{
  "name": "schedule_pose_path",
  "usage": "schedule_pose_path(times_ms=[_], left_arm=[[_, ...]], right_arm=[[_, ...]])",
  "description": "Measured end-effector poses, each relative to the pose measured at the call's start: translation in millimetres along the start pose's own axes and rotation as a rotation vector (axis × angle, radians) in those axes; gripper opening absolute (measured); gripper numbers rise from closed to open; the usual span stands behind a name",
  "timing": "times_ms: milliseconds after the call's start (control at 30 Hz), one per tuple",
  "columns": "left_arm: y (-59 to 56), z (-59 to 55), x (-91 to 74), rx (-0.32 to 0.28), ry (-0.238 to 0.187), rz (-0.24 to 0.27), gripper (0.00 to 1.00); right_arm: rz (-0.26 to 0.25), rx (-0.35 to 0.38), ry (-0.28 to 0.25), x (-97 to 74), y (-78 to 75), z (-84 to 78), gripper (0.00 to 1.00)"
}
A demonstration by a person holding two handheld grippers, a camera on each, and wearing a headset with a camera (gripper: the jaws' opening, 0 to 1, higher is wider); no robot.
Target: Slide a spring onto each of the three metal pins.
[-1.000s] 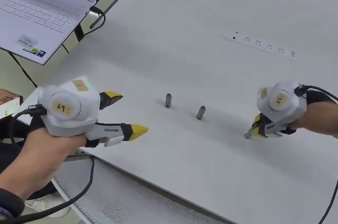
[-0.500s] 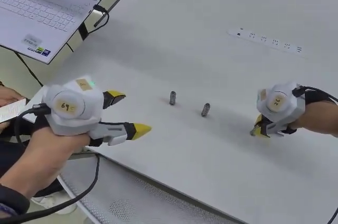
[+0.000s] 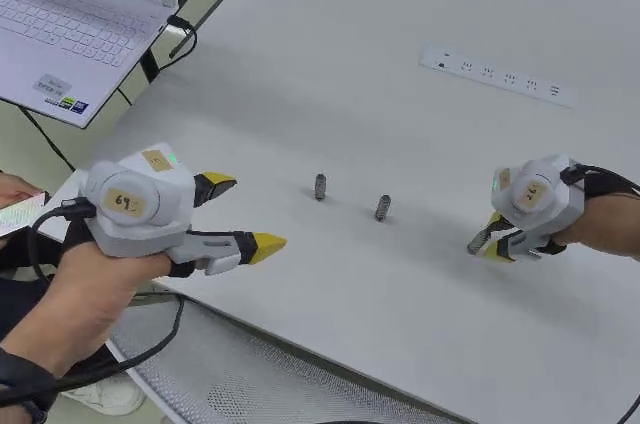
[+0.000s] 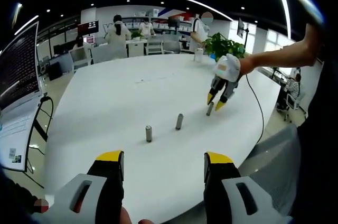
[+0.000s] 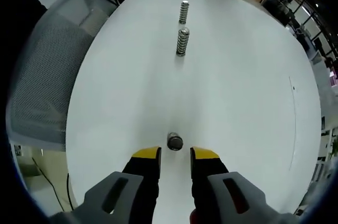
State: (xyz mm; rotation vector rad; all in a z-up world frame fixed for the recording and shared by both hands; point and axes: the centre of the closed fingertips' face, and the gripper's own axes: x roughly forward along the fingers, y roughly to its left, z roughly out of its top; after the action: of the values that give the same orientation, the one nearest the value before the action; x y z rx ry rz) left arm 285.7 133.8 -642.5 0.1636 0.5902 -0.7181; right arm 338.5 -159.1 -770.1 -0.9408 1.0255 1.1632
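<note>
1. Left gripper (image 3: 243, 212): hovering at the near left edge of the table (image 3: 350, 64), jaws spread wide and carrying nothing. It is probably waiting clear of the work.

2. Right gripper (image 3: 497, 241): pointing down at the near right, jaws standing narrowly apart. The third pin (image 3: 479, 239) is sitting just beyond the tips, apparently unpinched. Judged step: seating its spring.

3. Middle pin (image 3: 382, 207) and left pin (image 3: 320, 186): standing upright between the grippers, each wearing a spring.

4. Power strip (image 3: 497, 76): lying far right. Laptop (image 3: 70, 14): sitting far left.

5. Views: the right gripper view is showing the third pin end-on with a gap at either jaw. The left gripper view is showing all three pins in a row.
</note>
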Motion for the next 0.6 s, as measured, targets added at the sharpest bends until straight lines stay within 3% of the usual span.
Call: schedule_pose_path(times_ms=[233,333,600], left_arm=[[1.0,4.3,0.0,-0.005,-0.016,0.001,0.57],[0.9,2.0,0.7,0.021,0.001,0.002,0.57],[-1.2,1.3,2.2,0.024,0.002,-0.006,0.57]], right_arm=[[-0.043,0.091,-0.040,-10.4,4.9,-8.6,0.25],[-0.063,0.120,-0.044,-14.9,5.5,-15.4,0.26],[-0.129,0.237,-0.155,-36.1,11.8,-3.9,0.27]])
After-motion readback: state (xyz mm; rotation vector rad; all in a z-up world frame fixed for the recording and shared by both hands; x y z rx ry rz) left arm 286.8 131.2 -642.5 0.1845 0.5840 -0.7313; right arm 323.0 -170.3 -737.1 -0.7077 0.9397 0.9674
